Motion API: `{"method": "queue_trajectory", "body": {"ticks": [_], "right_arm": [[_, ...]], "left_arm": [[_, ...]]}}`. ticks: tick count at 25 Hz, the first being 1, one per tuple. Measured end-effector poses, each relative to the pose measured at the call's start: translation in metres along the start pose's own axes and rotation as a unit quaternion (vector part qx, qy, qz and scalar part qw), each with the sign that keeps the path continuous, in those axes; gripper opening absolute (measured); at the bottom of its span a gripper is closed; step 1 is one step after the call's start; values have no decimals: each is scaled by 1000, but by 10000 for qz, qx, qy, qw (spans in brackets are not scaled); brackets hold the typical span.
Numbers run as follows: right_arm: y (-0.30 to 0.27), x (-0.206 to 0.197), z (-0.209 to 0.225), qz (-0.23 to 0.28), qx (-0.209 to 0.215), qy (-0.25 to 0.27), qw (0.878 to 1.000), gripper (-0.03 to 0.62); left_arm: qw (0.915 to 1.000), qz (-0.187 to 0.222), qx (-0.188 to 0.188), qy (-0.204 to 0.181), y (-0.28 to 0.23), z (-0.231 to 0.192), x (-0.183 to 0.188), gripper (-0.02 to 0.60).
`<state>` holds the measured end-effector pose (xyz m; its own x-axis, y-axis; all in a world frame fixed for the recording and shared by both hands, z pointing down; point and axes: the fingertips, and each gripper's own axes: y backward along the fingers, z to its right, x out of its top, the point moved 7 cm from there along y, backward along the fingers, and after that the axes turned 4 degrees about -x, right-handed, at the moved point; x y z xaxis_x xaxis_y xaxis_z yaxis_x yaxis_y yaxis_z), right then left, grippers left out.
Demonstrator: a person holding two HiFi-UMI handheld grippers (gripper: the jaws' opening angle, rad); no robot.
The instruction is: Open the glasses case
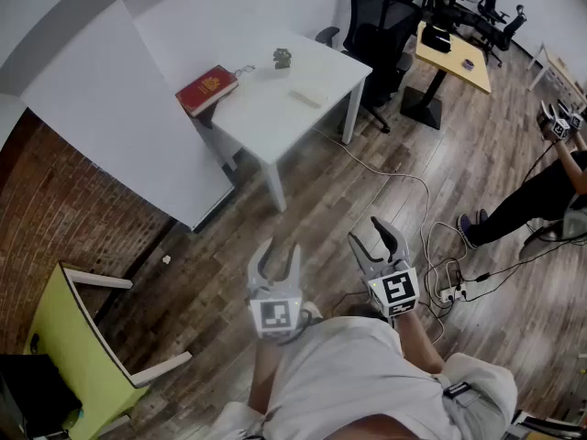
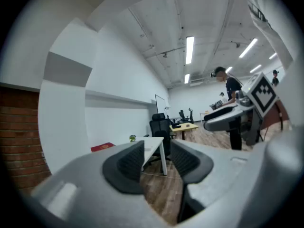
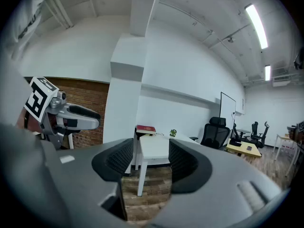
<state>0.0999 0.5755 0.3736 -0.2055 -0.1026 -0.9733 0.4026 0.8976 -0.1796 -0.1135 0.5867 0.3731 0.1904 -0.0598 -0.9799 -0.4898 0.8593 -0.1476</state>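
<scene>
A pale, flat glasses case (image 1: 305,98) lies on the small white table (image 1: 275,108) far ahead across the wooden floor. Both grippers hang low in front of the person's body, well short of the table. My left gripper (image 1: 280,257) is open with nothing between its pads, and the left gripper view shows the table (image 2: 153,145) through the gap of the left gripper (image 2: 156,158). My right gripper (image 1: 379,236) is open and empty too; in its own view the right gripper (image 3: 151,158) frames the table (image 3: 154,148).
A red book (image 1: 206,89) and a small plant (image 1: 282,59) share the table. Black office chairs (image 1: 381,16) and a wooden desk (image 1: 454,58) stand behind it. A yellow-green chair (image 1: 73,356) is at lower left. Cables (image 1: 440,282) trail over the floor, and a person (image 1: 541,195) is at right.
</scene>
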Motion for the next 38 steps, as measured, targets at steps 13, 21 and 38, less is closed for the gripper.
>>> {"method": "queue_trajectory", "body": {"ticks": [13,21,38], "right_arm": [[-5,4,-17,134,-81,-132,9998,230],[-18,6,-14,189,-112,-141,9997,229],[-43,4,3,112,-190,-200,9996,229]], "left_arm": [[9999,3,-101,-27,6,-20,-6,167],[9998,29,-152,-85,-4,-30,-8,167],[9996,66,-250,-102,-39,-41,-4,167]]}}
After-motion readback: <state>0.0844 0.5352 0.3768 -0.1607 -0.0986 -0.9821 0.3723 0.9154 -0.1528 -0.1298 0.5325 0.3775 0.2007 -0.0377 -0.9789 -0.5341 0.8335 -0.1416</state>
